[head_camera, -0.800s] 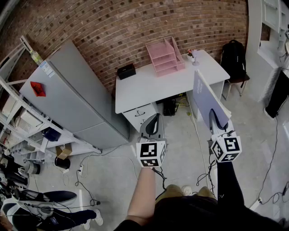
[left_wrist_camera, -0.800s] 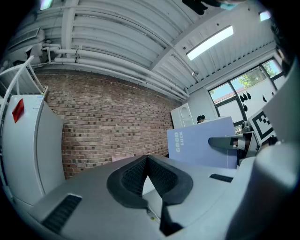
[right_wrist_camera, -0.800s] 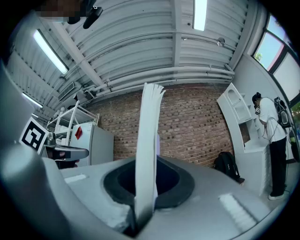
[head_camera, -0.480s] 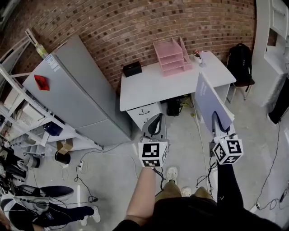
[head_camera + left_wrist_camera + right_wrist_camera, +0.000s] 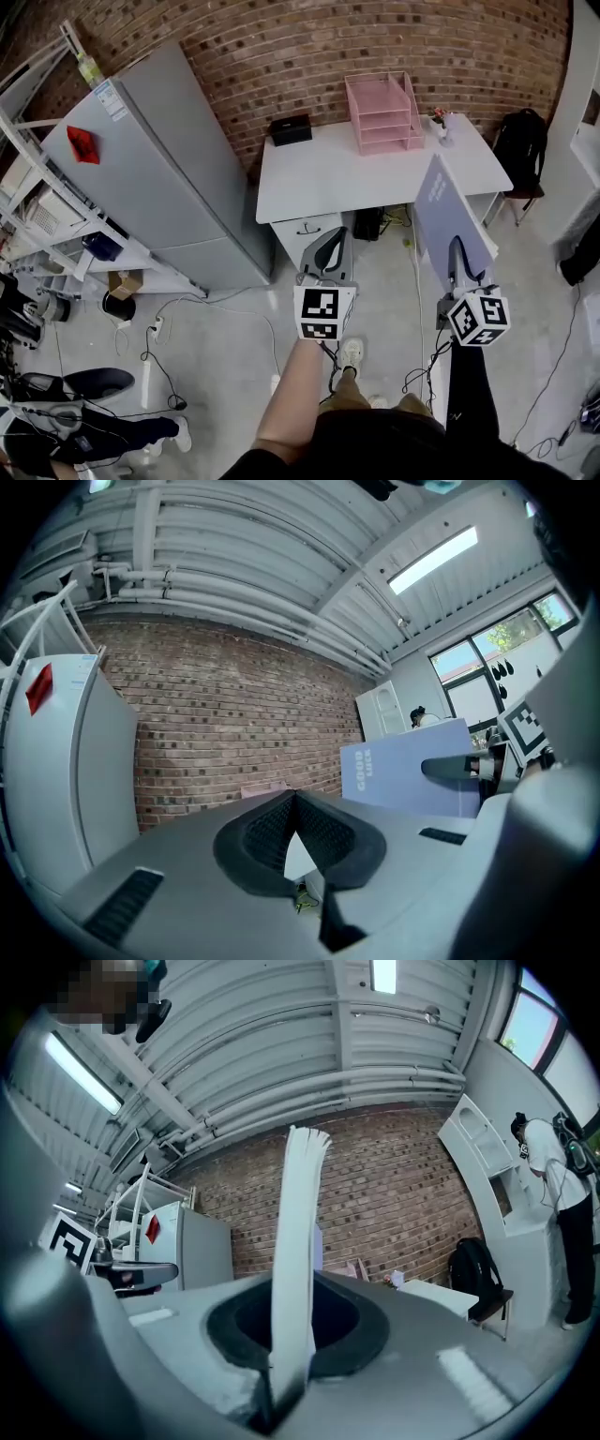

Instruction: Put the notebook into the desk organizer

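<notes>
Seen edge-on in the right gripper view, the thin lavender rectangular notebook (image 5: 300, 1241) has its lower edge hidden between the jaws. The right gripper (image 5: 457, 251) is clamped on this one notebook and holds it upright, short of the white desk (image 5: 328, 178). The left gripper (image 5: 294, 803) has its jaws together and is empty. One pink three-tier desk organizer (image 5: 380, 112) stands at the desk's far edge.

Your right gripper (image 5: 296, 1302) has its jaws closed on the notebook (image 5: 302, 1204), which you see edge-on, standing upright between them. Behind it runs a brick wall (image 5: 403, 1185), with a grey fridge (image 5: 202, 1246) to the left, and a white desk (image 5: 441, 1296) and a black backpack (image 5: 473, 1274) to the right. A person (image 5: 561, 1194) stands at the far right.
</notes>
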